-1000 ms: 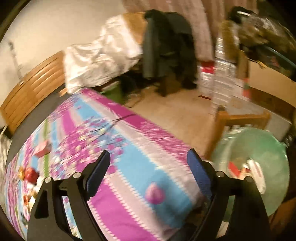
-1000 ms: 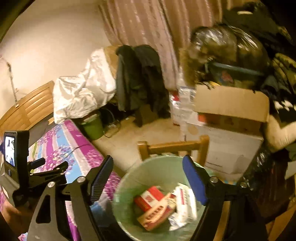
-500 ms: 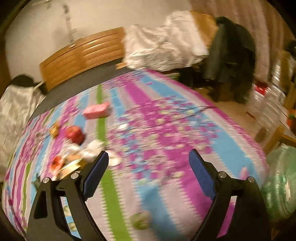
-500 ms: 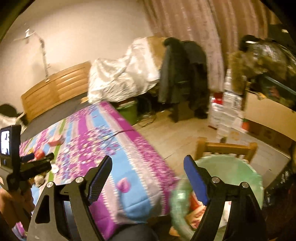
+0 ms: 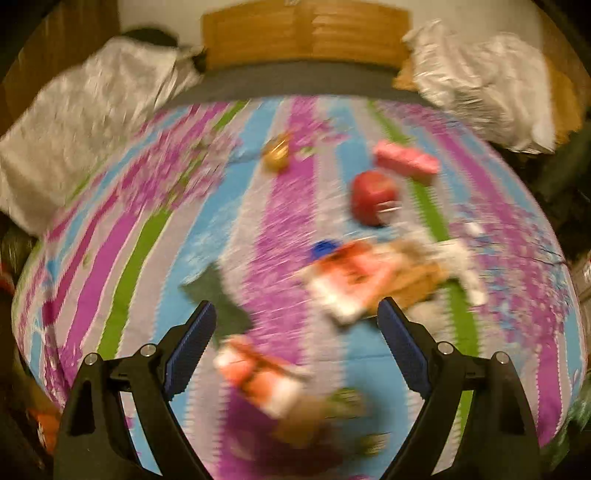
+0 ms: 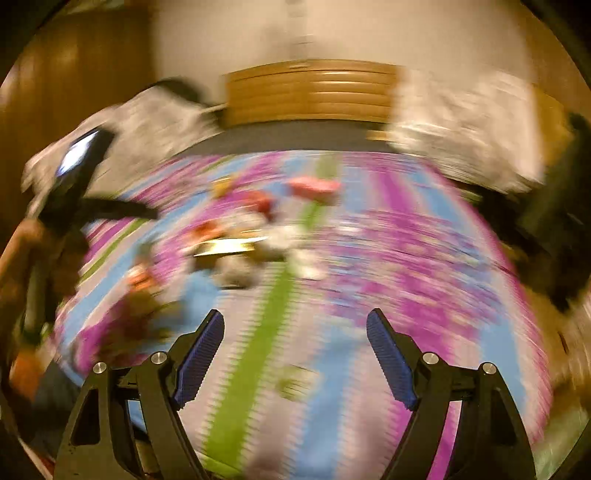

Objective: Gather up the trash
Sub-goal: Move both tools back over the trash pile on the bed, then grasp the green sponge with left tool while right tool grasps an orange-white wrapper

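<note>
Both jaws wide open, nothing between them: left gripper (image 5: 295,325) over litter on the bed (image 5: 122,280), right gripper (image 6: 295,336) over bare cover. Risk: heavy blur, so a grab could miss or snag bedding. Countable trash: one red-white packet (image 5: 258,376), one red round item (image 5: 373,197), one pink box (image 5: 406,162); rest too smeared.

A bed fills the room, its striped purple, blue and green floral cover (image 5: 122,280) spread wide. A slatted wooden headboard (image 5: 306,33) stands against the pale far wall (image 6: 332,33), silvery bundles (image 5: 484,81) at both sides. Warm, dim light.
</note>
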`<act>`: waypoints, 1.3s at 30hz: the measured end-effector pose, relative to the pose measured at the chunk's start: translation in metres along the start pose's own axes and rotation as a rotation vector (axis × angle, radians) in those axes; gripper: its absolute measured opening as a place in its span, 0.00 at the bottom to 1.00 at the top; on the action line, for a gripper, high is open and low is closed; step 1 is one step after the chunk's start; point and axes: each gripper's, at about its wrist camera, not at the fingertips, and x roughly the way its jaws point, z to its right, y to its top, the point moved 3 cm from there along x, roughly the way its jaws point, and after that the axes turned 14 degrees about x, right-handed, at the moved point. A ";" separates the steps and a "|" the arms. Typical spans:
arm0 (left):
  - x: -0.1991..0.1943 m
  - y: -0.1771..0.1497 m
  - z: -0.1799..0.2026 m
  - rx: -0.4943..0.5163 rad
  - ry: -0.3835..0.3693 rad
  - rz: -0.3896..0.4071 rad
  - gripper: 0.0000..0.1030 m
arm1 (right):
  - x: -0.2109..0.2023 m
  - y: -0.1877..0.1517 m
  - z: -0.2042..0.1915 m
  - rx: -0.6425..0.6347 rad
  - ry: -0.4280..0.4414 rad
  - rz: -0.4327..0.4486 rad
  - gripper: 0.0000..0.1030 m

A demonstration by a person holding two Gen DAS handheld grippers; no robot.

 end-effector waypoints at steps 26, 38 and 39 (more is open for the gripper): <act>0.135 -0.017 -0.095 -0.234 -0.236 -0.250 0.17 | 0.231 -0.001 -0.207 -0.197 0.496 -0.428 0.07; 0.078 -0.012 -0.108 -0.264 -0.185 -0.101 0.11 | 0.157 0.040 -0.154 -0.027 0.476 -0.222 0.07; 0.073 -0.012 -0.103 -0.254 -0.190 -0.095 0.11 | 0.150 0.046 -0.146 -0.014 0.465 -0.202 0.06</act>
